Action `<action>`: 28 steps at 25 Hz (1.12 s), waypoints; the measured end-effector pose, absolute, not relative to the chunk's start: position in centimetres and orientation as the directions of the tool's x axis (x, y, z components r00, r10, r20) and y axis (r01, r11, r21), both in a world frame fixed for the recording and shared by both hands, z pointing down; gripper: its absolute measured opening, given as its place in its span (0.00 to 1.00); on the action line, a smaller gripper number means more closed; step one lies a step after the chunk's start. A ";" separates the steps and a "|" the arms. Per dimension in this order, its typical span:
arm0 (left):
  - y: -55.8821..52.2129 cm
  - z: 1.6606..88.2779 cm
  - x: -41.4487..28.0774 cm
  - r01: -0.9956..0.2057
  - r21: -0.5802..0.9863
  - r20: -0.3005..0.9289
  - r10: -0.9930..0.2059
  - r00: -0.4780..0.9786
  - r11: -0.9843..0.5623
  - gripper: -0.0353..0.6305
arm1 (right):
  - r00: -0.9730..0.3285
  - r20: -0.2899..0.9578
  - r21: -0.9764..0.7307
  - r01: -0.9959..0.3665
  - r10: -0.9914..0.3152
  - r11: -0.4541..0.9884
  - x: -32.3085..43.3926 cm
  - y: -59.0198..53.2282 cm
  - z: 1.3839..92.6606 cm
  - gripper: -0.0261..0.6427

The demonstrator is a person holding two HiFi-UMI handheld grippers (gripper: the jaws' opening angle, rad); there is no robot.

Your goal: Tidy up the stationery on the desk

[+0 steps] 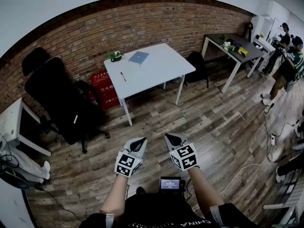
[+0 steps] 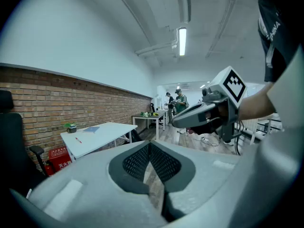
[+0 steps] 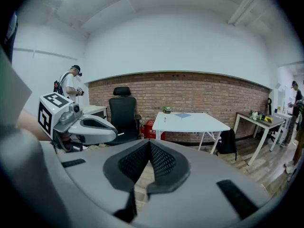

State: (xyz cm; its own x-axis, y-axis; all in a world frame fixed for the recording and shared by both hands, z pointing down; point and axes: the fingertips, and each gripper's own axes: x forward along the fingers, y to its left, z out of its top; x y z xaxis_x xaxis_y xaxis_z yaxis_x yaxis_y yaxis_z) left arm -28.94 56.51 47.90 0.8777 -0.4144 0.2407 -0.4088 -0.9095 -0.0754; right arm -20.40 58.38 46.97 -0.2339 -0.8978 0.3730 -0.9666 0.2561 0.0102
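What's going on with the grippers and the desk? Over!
Left gripper and right gripper shut, empty. Red pen and blue notebook on white desk, across the floor. Path looks open.

Head view looks steeply down; both gripper views face the far white desk [image 1: 156, 68].

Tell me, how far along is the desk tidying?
Nothing looks done yet. The red pen and the blue notebook lie apart on the white desk, across the floor from the person. Nothing is in hand: the left gripper and the right gripper are both shut and empty. Left to do: walk over and gather both items.
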 end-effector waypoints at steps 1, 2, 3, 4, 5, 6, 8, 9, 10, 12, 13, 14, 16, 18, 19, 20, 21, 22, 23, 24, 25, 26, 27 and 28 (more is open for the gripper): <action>56.5 47.9 -29.0 -0.409 -0.074 0.240 -0.415 0.878 -0.909 0.07 | -0.235 0.372 0.009 -0.966 -0.898 0.257 -20.5 58.4 47.0 0.05; 56.5 48.0 -29.0 -0.410 -0.073 0.239 -0.415 0.878 -0.909 0.07 | -0.236 0.372 0.008 -0.966 -0.898 0.257 -20.6 58.4 47.0 0.05; 56.4 48.1 -29.1 -0.411 -0.073 0.238 -0.416 0.878 -0.909 0.07 | -0.236 0.371 0.007 -0.966 -0.898 0.257 -20.7 58.4 47.1 0.05; 56.5 48.1 -29.1 -0.411 -0.073 0.238 -0.416 0.877 -0.909 0.07 | -0.236 0.371 0.007 -0.966 -0.898 0.257 -20.7 58.5 47.1 0.05; 56.5 48.2 -29.1 -0.412 -0.073 0.239 -0.417 0.877 -0.908 0.07 | -0.236 0.371 0.007 -0.966 -0.898 0.257 -20.8 58.5 47.1 0.05; 56.5 48.3 -29.1 -0.412 -0.074 0.240 -0.417 0.877 -0.908 0.07 | -0.236 0.370 0.007 -0.967 -0.899 0.256 -20.8 58.6 47.1 0.05; 56.5 48.4 -29.2 -0.412 -0.075 0.242 -0.418 0.876 -0.908 0.07 | -0.236 0.367 0.004 -0.967 -0.900 0.255 -20.8 58.6 47.1 0.05; 56.5 48.4 -29.2 -0.413 -0.074 0.242 -0.418 0.876 -0.908 0.07 | -0.236 0.366 0.003 -0.967 -0.900 0.255 -20.8 58.6 47.1 0.05; 56.5 48.3 -29.2 -0.413 -0.075 0.242 -0.418 0.876 -0.908 0.07 | -0.237 0.364 0.002 -0.967 -0.901 0.255 -20.8 58.6 47.0 0.05; 56.4 48.2 -29.1 -0.413 -0.076 0.242 -0.418 0.876 -0.908 0.07 | -0.239 0.358 -0.001 -0.967 -0.902 0.256 -20.8 58.6 46.9 0.05; 56.4 48.2 -29.0 -0.412 -0.077 0.242 -0.418 0.876 -0.908 0.07 | -0.241 0.356 -0.005 -0.967 -0.903 0.256 -20.8 58.6 46.8 0.05; 56.5 48.2 -29.0 -0.412 -0.077 0.243 -0.417 0.876 -0.908 0.07 | -0.243 0.354 -0.010 -0.966 -0.903 0.257 -20.9 58.6 46.8 0.05; 56.5 48.2 -29.0 -0.410 -0.076 0.244 -0.415 0.876 -0.909 0.07 | -0.247 0.353 -0.017 -0.966 -0.902 0.258 -21.0 58.6 46.8 0.05; 56.5 48.2 -29.0 -0.409 -0.073 0.244 -0.414 0.877 -0.910 0.07 | -0.249 0.355 -0.016 -0.965 -0.901 0.261 -21.1 58.5 46.9 0.05; 56.5 48.2 -29.0 -0.408 -0.072 0.243 -0.413 0.878 -0.910 0.07 | -0.250 0.356 -0.014 -0.965 -0.900 0.263 -21.1 58.5 46.9 0.05; 56.5 48.3 -28.9 -0.408 -0.070 0.242 -0.412 0.879 -0.910 0.07 | -0.251 0.357 -0.011 -0.964 -0.900 0.265 -21.1 58.5 47.0 0.05; 56.5 48.3 -28.9 -0.407 -0.068 0.240 -0.411 0.879 -0.911 0.07 | -0.252 0.359 -0.008 -0.964 -0.899 0.267 -21.0 58.5 47.1 0.05; 56.5 48.2 -28.8 -0.407 -0.066 0.240 -0.410 0.880 -0.911 0.07 | -0.252 0.360 -0.007 -0.964 -0.898 0.267 -21.0 58.4 47.1 0.05; 56.4 48.1 -28.7 -0.407 -0.063 0.240 -0.409 0.880 -0.911 0.07 | -0.252 0.361 -0.006 -0.963 -0.898 0.268 -21.0 58.3 47.1 0.05; 56.3 48.1 -28.7 -0.407 -0.061 0.242 -0.409 0.880 -0.912 0.07 | -0.253 0.362 -0.006 -0.963 -0.897 0.269 -21.0 58.2 47.1 0.05; 56.2 48.0 -28.6 -0.407 -0.060 0.242 -0.409 0.880 -0.912 0.07 | -0.254 0.363 -0.006 -0.963 -0.897 0.270 -20.9 58.1 47.1 0.05; 56.1 48.0 -28.5 -0.408 -0.060 0.243 -0.409 0.879 -0.911 0.07 | -0.255 0.364 -0.007 -0.963 -0.896 0.271 -20.9 58.0 47.1 0.05; 56.1 48.0 -28.3 -0.409 -0.061 0.243 -0.411 0.879 -0.911 0.07 | -0.256 0.364 -0.008 -0.962 -0.896 0.272 -20.7 58.0 47.2 0.05; 56.1 48.1 -28.2 -0.410 -0.062 0.244 -0.412 0.878 -0.910 0.07 | -0.258 0.363 -0.010 -0.962 -0.896 0.273 -20.6 58.0 47.2 0.05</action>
State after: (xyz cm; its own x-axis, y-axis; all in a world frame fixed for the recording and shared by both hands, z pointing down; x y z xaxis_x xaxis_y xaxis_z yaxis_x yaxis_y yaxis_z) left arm -28.16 56.11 48.08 0.8779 -0.4121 0.2440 -0.4099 -0.9100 -0.0622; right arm -20.55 57.97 47.23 -0.2576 -0.8956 0.3627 -0.9620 0.2727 -0.0098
